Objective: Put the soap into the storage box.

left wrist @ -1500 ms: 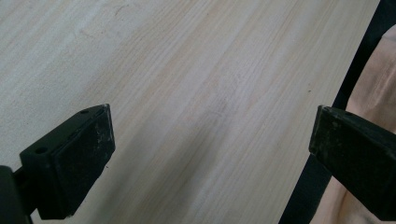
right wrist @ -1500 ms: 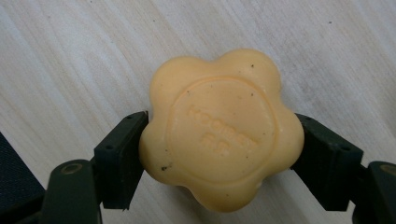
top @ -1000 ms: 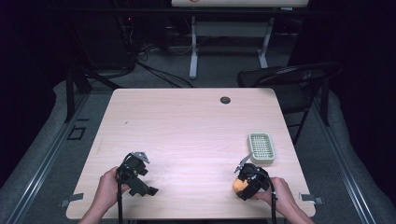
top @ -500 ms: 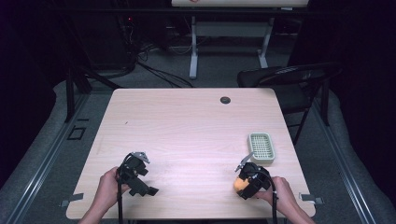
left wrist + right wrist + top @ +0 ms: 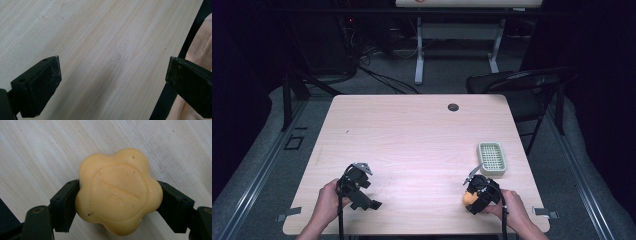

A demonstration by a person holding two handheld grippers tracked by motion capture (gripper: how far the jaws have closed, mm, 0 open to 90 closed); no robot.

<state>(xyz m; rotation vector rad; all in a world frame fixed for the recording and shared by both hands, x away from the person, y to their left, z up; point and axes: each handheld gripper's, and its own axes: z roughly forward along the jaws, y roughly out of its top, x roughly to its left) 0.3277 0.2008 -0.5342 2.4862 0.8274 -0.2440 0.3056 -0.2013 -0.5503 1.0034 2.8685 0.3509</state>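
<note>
Right gripper [image 5: 117, 202]: jaws clamped on the soap [image 5: 118, 192], one pad at each side, seated in the notches between its lobes. That seating likely keeps the bar from twisting out. The jaws have just been opening a little, yet both pads look pressed to the bar with no gap showing. The bar sits flat-face toward the camera, with table [image 5: 37, 152] wood behind it; whether it rests on the wood or hangs just above cannot be told.

Soap: pale orange, flower-shaped, rounded lobes, with a raised ring on the face and embossed lettering too soft to read. A few dark specks on the surface. Looks waxy and smooth, so probably slippery under a weak grip.

In the high view the right gripper [image 5: 479, 192] is near the table's front right corner, with the soap [image 5: 470, 198] showing orange at its left. Just beyond it lies a pale green soap dish [image 5: 491, 159] with a slotted top, close but apart. The dish is the likely destination, being so near.

Left gripper [image 5: 112, 82]: jaws wide apart, nothing between them, bare wood beneath. In the high view it [image 5: 357, 185] sits near the front left, well apart from the soap, apparently idle.
</note>
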